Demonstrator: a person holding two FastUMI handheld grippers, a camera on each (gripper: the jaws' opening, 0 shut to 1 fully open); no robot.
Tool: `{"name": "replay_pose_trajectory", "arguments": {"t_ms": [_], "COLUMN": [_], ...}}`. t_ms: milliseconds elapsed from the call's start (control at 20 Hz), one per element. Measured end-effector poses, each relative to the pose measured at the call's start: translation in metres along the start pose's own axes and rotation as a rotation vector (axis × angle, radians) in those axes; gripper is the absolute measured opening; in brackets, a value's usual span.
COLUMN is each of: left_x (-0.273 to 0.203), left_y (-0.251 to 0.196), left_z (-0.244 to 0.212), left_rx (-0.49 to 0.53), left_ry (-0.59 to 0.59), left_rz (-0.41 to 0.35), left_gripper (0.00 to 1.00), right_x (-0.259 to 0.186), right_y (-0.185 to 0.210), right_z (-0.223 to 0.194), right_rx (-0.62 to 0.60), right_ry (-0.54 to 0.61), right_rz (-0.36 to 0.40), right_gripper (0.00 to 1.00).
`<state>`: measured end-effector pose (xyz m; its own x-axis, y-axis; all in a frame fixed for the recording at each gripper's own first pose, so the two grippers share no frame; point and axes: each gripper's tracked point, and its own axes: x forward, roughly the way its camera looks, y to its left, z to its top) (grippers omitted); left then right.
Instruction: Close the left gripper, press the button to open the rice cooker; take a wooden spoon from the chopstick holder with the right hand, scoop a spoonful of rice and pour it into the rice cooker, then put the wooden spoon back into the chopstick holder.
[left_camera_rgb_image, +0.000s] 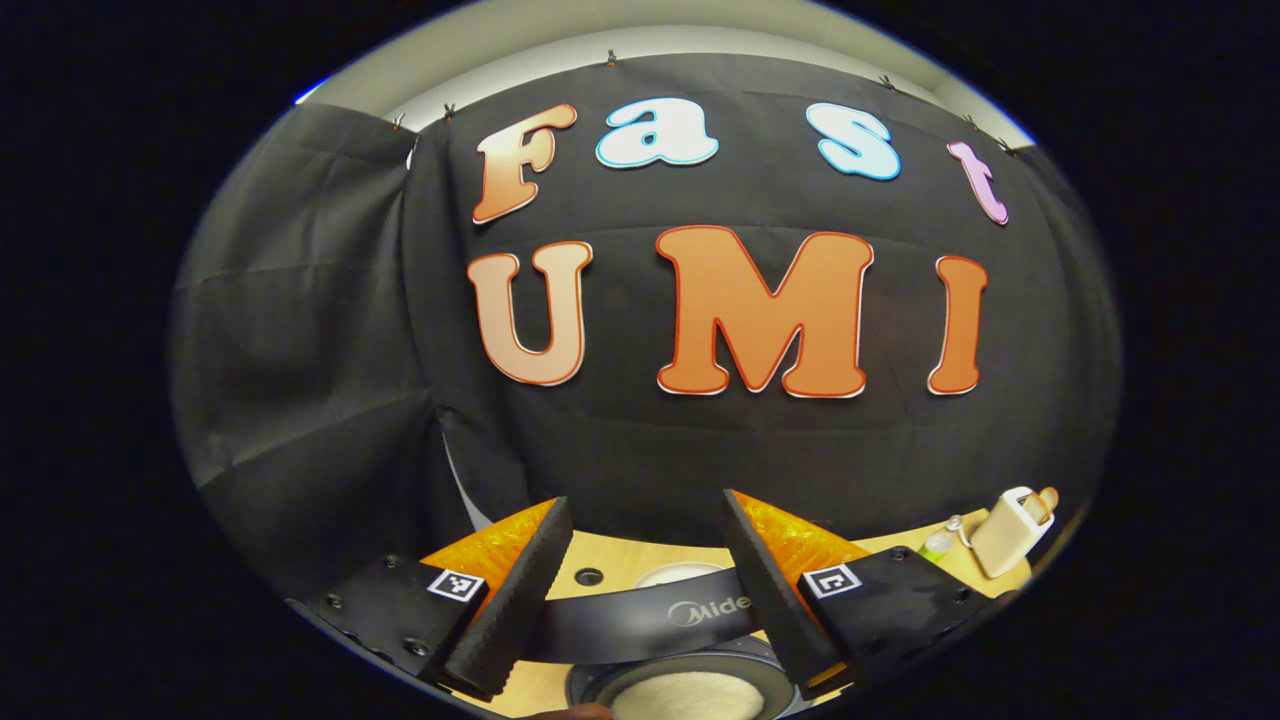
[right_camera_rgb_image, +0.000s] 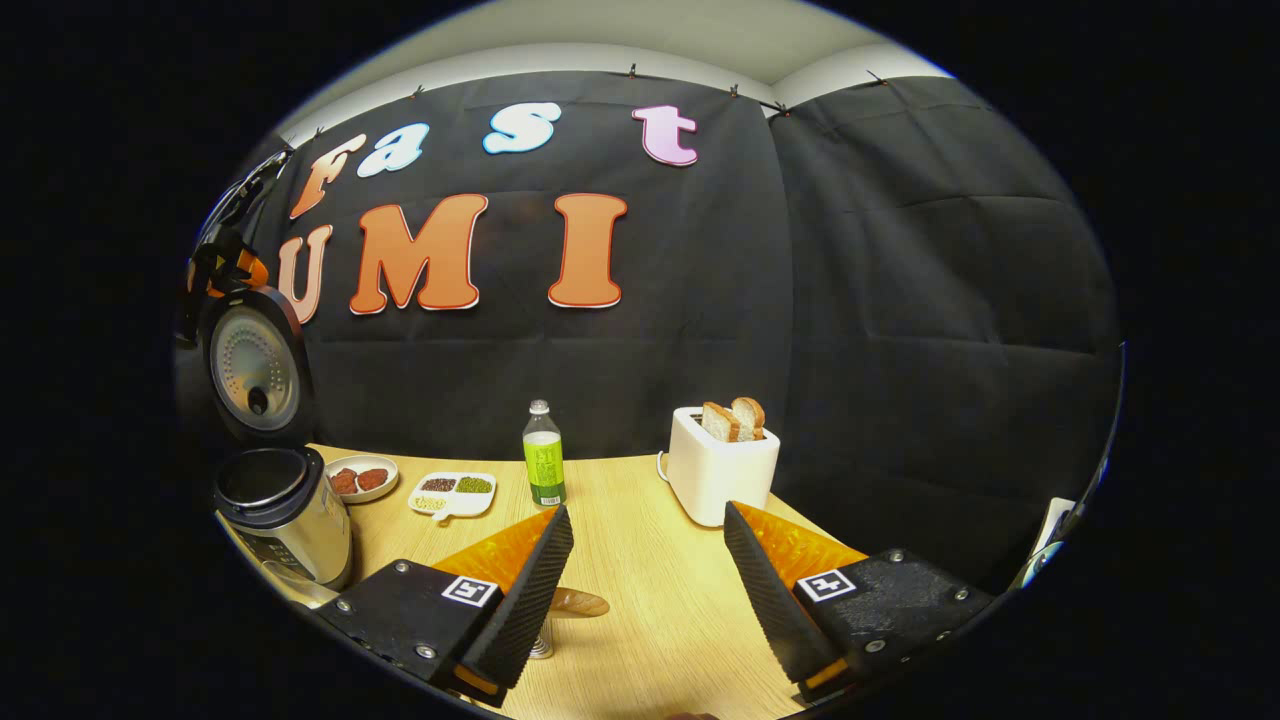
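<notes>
- Right gripper view: the rice cooker (right_camera_rgb_image: 285, 515) stands open at the far left of the table (right_camera_rgb_image: 640, 590), a steel body with a black rim and its round lid (right_camera_rgb_image: 255, 370) tipped upright behind it.
- A wooden spoon (right_camera_rgb_image: 575, 603) shows its rounded end just past the left finger of the right gripper (right_camera_rgb_image: 640, 585), above a small metal part I take for the chopstick holder (right_camera_rgb_image: 541, 646); most of both is hidden by that finger.
- The right gripper's jaws stand wide apart with nothing between them.
- Right of the rice cooker, along the back of the table: a small plate (right_camera_rgb_image: 361, 478), a divided dish (right_camera_rgb_image: 452, 492) of grains, a green bottle (right_camera_rgb_image: 543, 455), then a white toaster (right_camera_rgb_image: 722, 462) with two bread slices standing in it.
- Left gripper view: the left gripper (left_camera_rgb_image: 640, 585) hangs above the rice cooker (left_camera_rgb_image: 690, 680), jaws wide and empty; white rice (left_camera_rgb_image: 688, 695) fills the pot below, and the black lid edge (left_camera_rgb_image: 640, 620) crosses between the fingers.
- The toaster (left_camera_rgb_image: 1012, 530) sits well off to the right of the cooker.
</notes>
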<state>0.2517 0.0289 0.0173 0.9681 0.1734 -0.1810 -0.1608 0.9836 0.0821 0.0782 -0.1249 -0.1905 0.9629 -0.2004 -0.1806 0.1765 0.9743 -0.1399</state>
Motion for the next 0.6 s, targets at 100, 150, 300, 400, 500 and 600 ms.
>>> {"name": "replay_pose_trajectory", "arguments": {"t_ms": [100, 150, 300, 400, 500, 600], "left_x": [-0.014, -0.021, -0.043, -0.058, -0.066, -0.071], "left_y": [-0.007, -0.010, -0.023, -0.035, -0.044, -0.047], "left_z": [-0.010, -0.015, -0.034, -0.057, -0.093, -0.126], "left_rx": [-0.010, -0.013, -0.005, -0.005, -0.026, -0.034], "left_ry": [0.030, 0.038, 0.051, 0.077, 0.144, 0.185], "left_rz": [-0.034, -0.050, -0.116, -0.172, -0.211, -0.224], "left_gripper": [0.98, 0.99, 0.99, 0.98, 0.98, 1.00], "right_x": [-0.005, -0.008, -0.020, -0.030, -0.039, -0.050], "right_y": [0.001, 0.001, 0.002, 0.005, 0.008, 0.012], "right_z": [0.005, 0.006, 0.007, 0.004, 0.006, 0.008], "right_rx": [0.019, 0.026, 0.026, 0.019, 0.013, 0.015], "right_ry": [-0.011, -0.018, -0.020, -0.018, -0.021, -0.026], "right_rz": [0.004, 0.005, 0.010, 0.018, 0.025, 0.039], "right_gripper": [0.93, 0.93, 0.93, 0.93, 0.93, 0.93]}}
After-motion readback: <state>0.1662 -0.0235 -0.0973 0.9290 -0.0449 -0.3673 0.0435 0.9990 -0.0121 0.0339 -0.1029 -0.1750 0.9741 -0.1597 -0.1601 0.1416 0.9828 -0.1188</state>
